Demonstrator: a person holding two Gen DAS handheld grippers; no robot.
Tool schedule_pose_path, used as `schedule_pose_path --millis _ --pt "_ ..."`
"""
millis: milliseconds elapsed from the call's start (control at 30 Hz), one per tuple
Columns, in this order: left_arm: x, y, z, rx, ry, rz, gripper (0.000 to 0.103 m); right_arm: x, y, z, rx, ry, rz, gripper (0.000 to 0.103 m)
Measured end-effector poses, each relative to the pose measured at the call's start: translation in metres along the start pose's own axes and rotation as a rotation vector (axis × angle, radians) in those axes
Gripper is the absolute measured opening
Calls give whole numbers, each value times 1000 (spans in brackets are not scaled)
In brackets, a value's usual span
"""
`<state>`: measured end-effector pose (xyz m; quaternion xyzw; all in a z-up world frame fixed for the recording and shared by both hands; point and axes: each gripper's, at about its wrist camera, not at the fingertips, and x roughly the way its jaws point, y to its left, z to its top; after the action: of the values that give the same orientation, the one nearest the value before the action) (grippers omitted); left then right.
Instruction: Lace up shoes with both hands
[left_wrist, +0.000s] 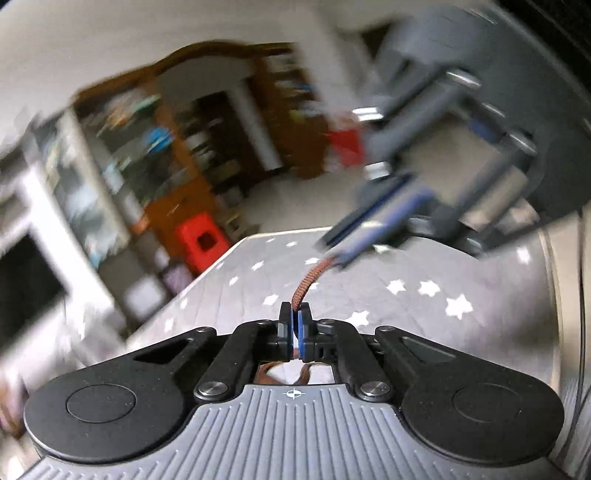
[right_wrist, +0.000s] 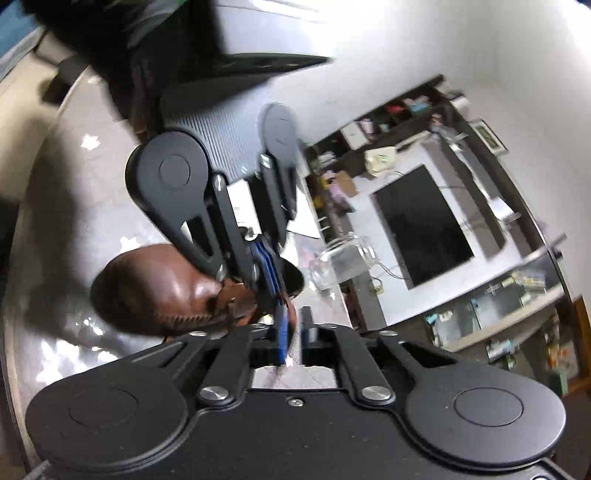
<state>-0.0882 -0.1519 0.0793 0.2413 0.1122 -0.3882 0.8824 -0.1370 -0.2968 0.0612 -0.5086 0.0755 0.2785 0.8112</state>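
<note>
Both tools share one brown lace (left_wrist: 308, 282), stretched above the starred tablecloth (left_wrist: 424, 306). The left gripper (left_wrist: 294, 325) pinches its near stretch; the right gripper (left_wrist: 341, 254) appears clamped on the far end, though blurred. The brown shoe (right_wrist: 159, 288) lies just beyond the right gripper's tips. It looks like a pull-through; next, probably aiming at an eyelet. No readable writing.

My left tongs (left_wrist: 295, 314) are pinched tight. My right tongs (right_wrist: 293, 328) sit just ahead with a slight gap between the jaws, angled down toward the left ones.
</note>
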Motion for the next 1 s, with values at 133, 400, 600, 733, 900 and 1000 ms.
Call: schedule_pose_path --millis 133,400,600,733,900,1000 --pt "-12 36 -16 -311 -19 25 2 13 3 -2 135 -9 20 21" --pt "-34 71 -31 -591 -45 -19 2 49 6 7 332 -64 80 21" --pt "-50 71 -30 -602 -81 -54 2 70 0 5 427 -52 128 6" --pt "-56 67 -34 -622 -83 -16 2 62 -5 1 433 -30 135 4" --pt "-54 72 -42 -657 -72 6 2 44 2 -6 400 26 132 2" --pt "-54 70 -45 -667 -70 5 2 41 9 -9 398 48 140 2"
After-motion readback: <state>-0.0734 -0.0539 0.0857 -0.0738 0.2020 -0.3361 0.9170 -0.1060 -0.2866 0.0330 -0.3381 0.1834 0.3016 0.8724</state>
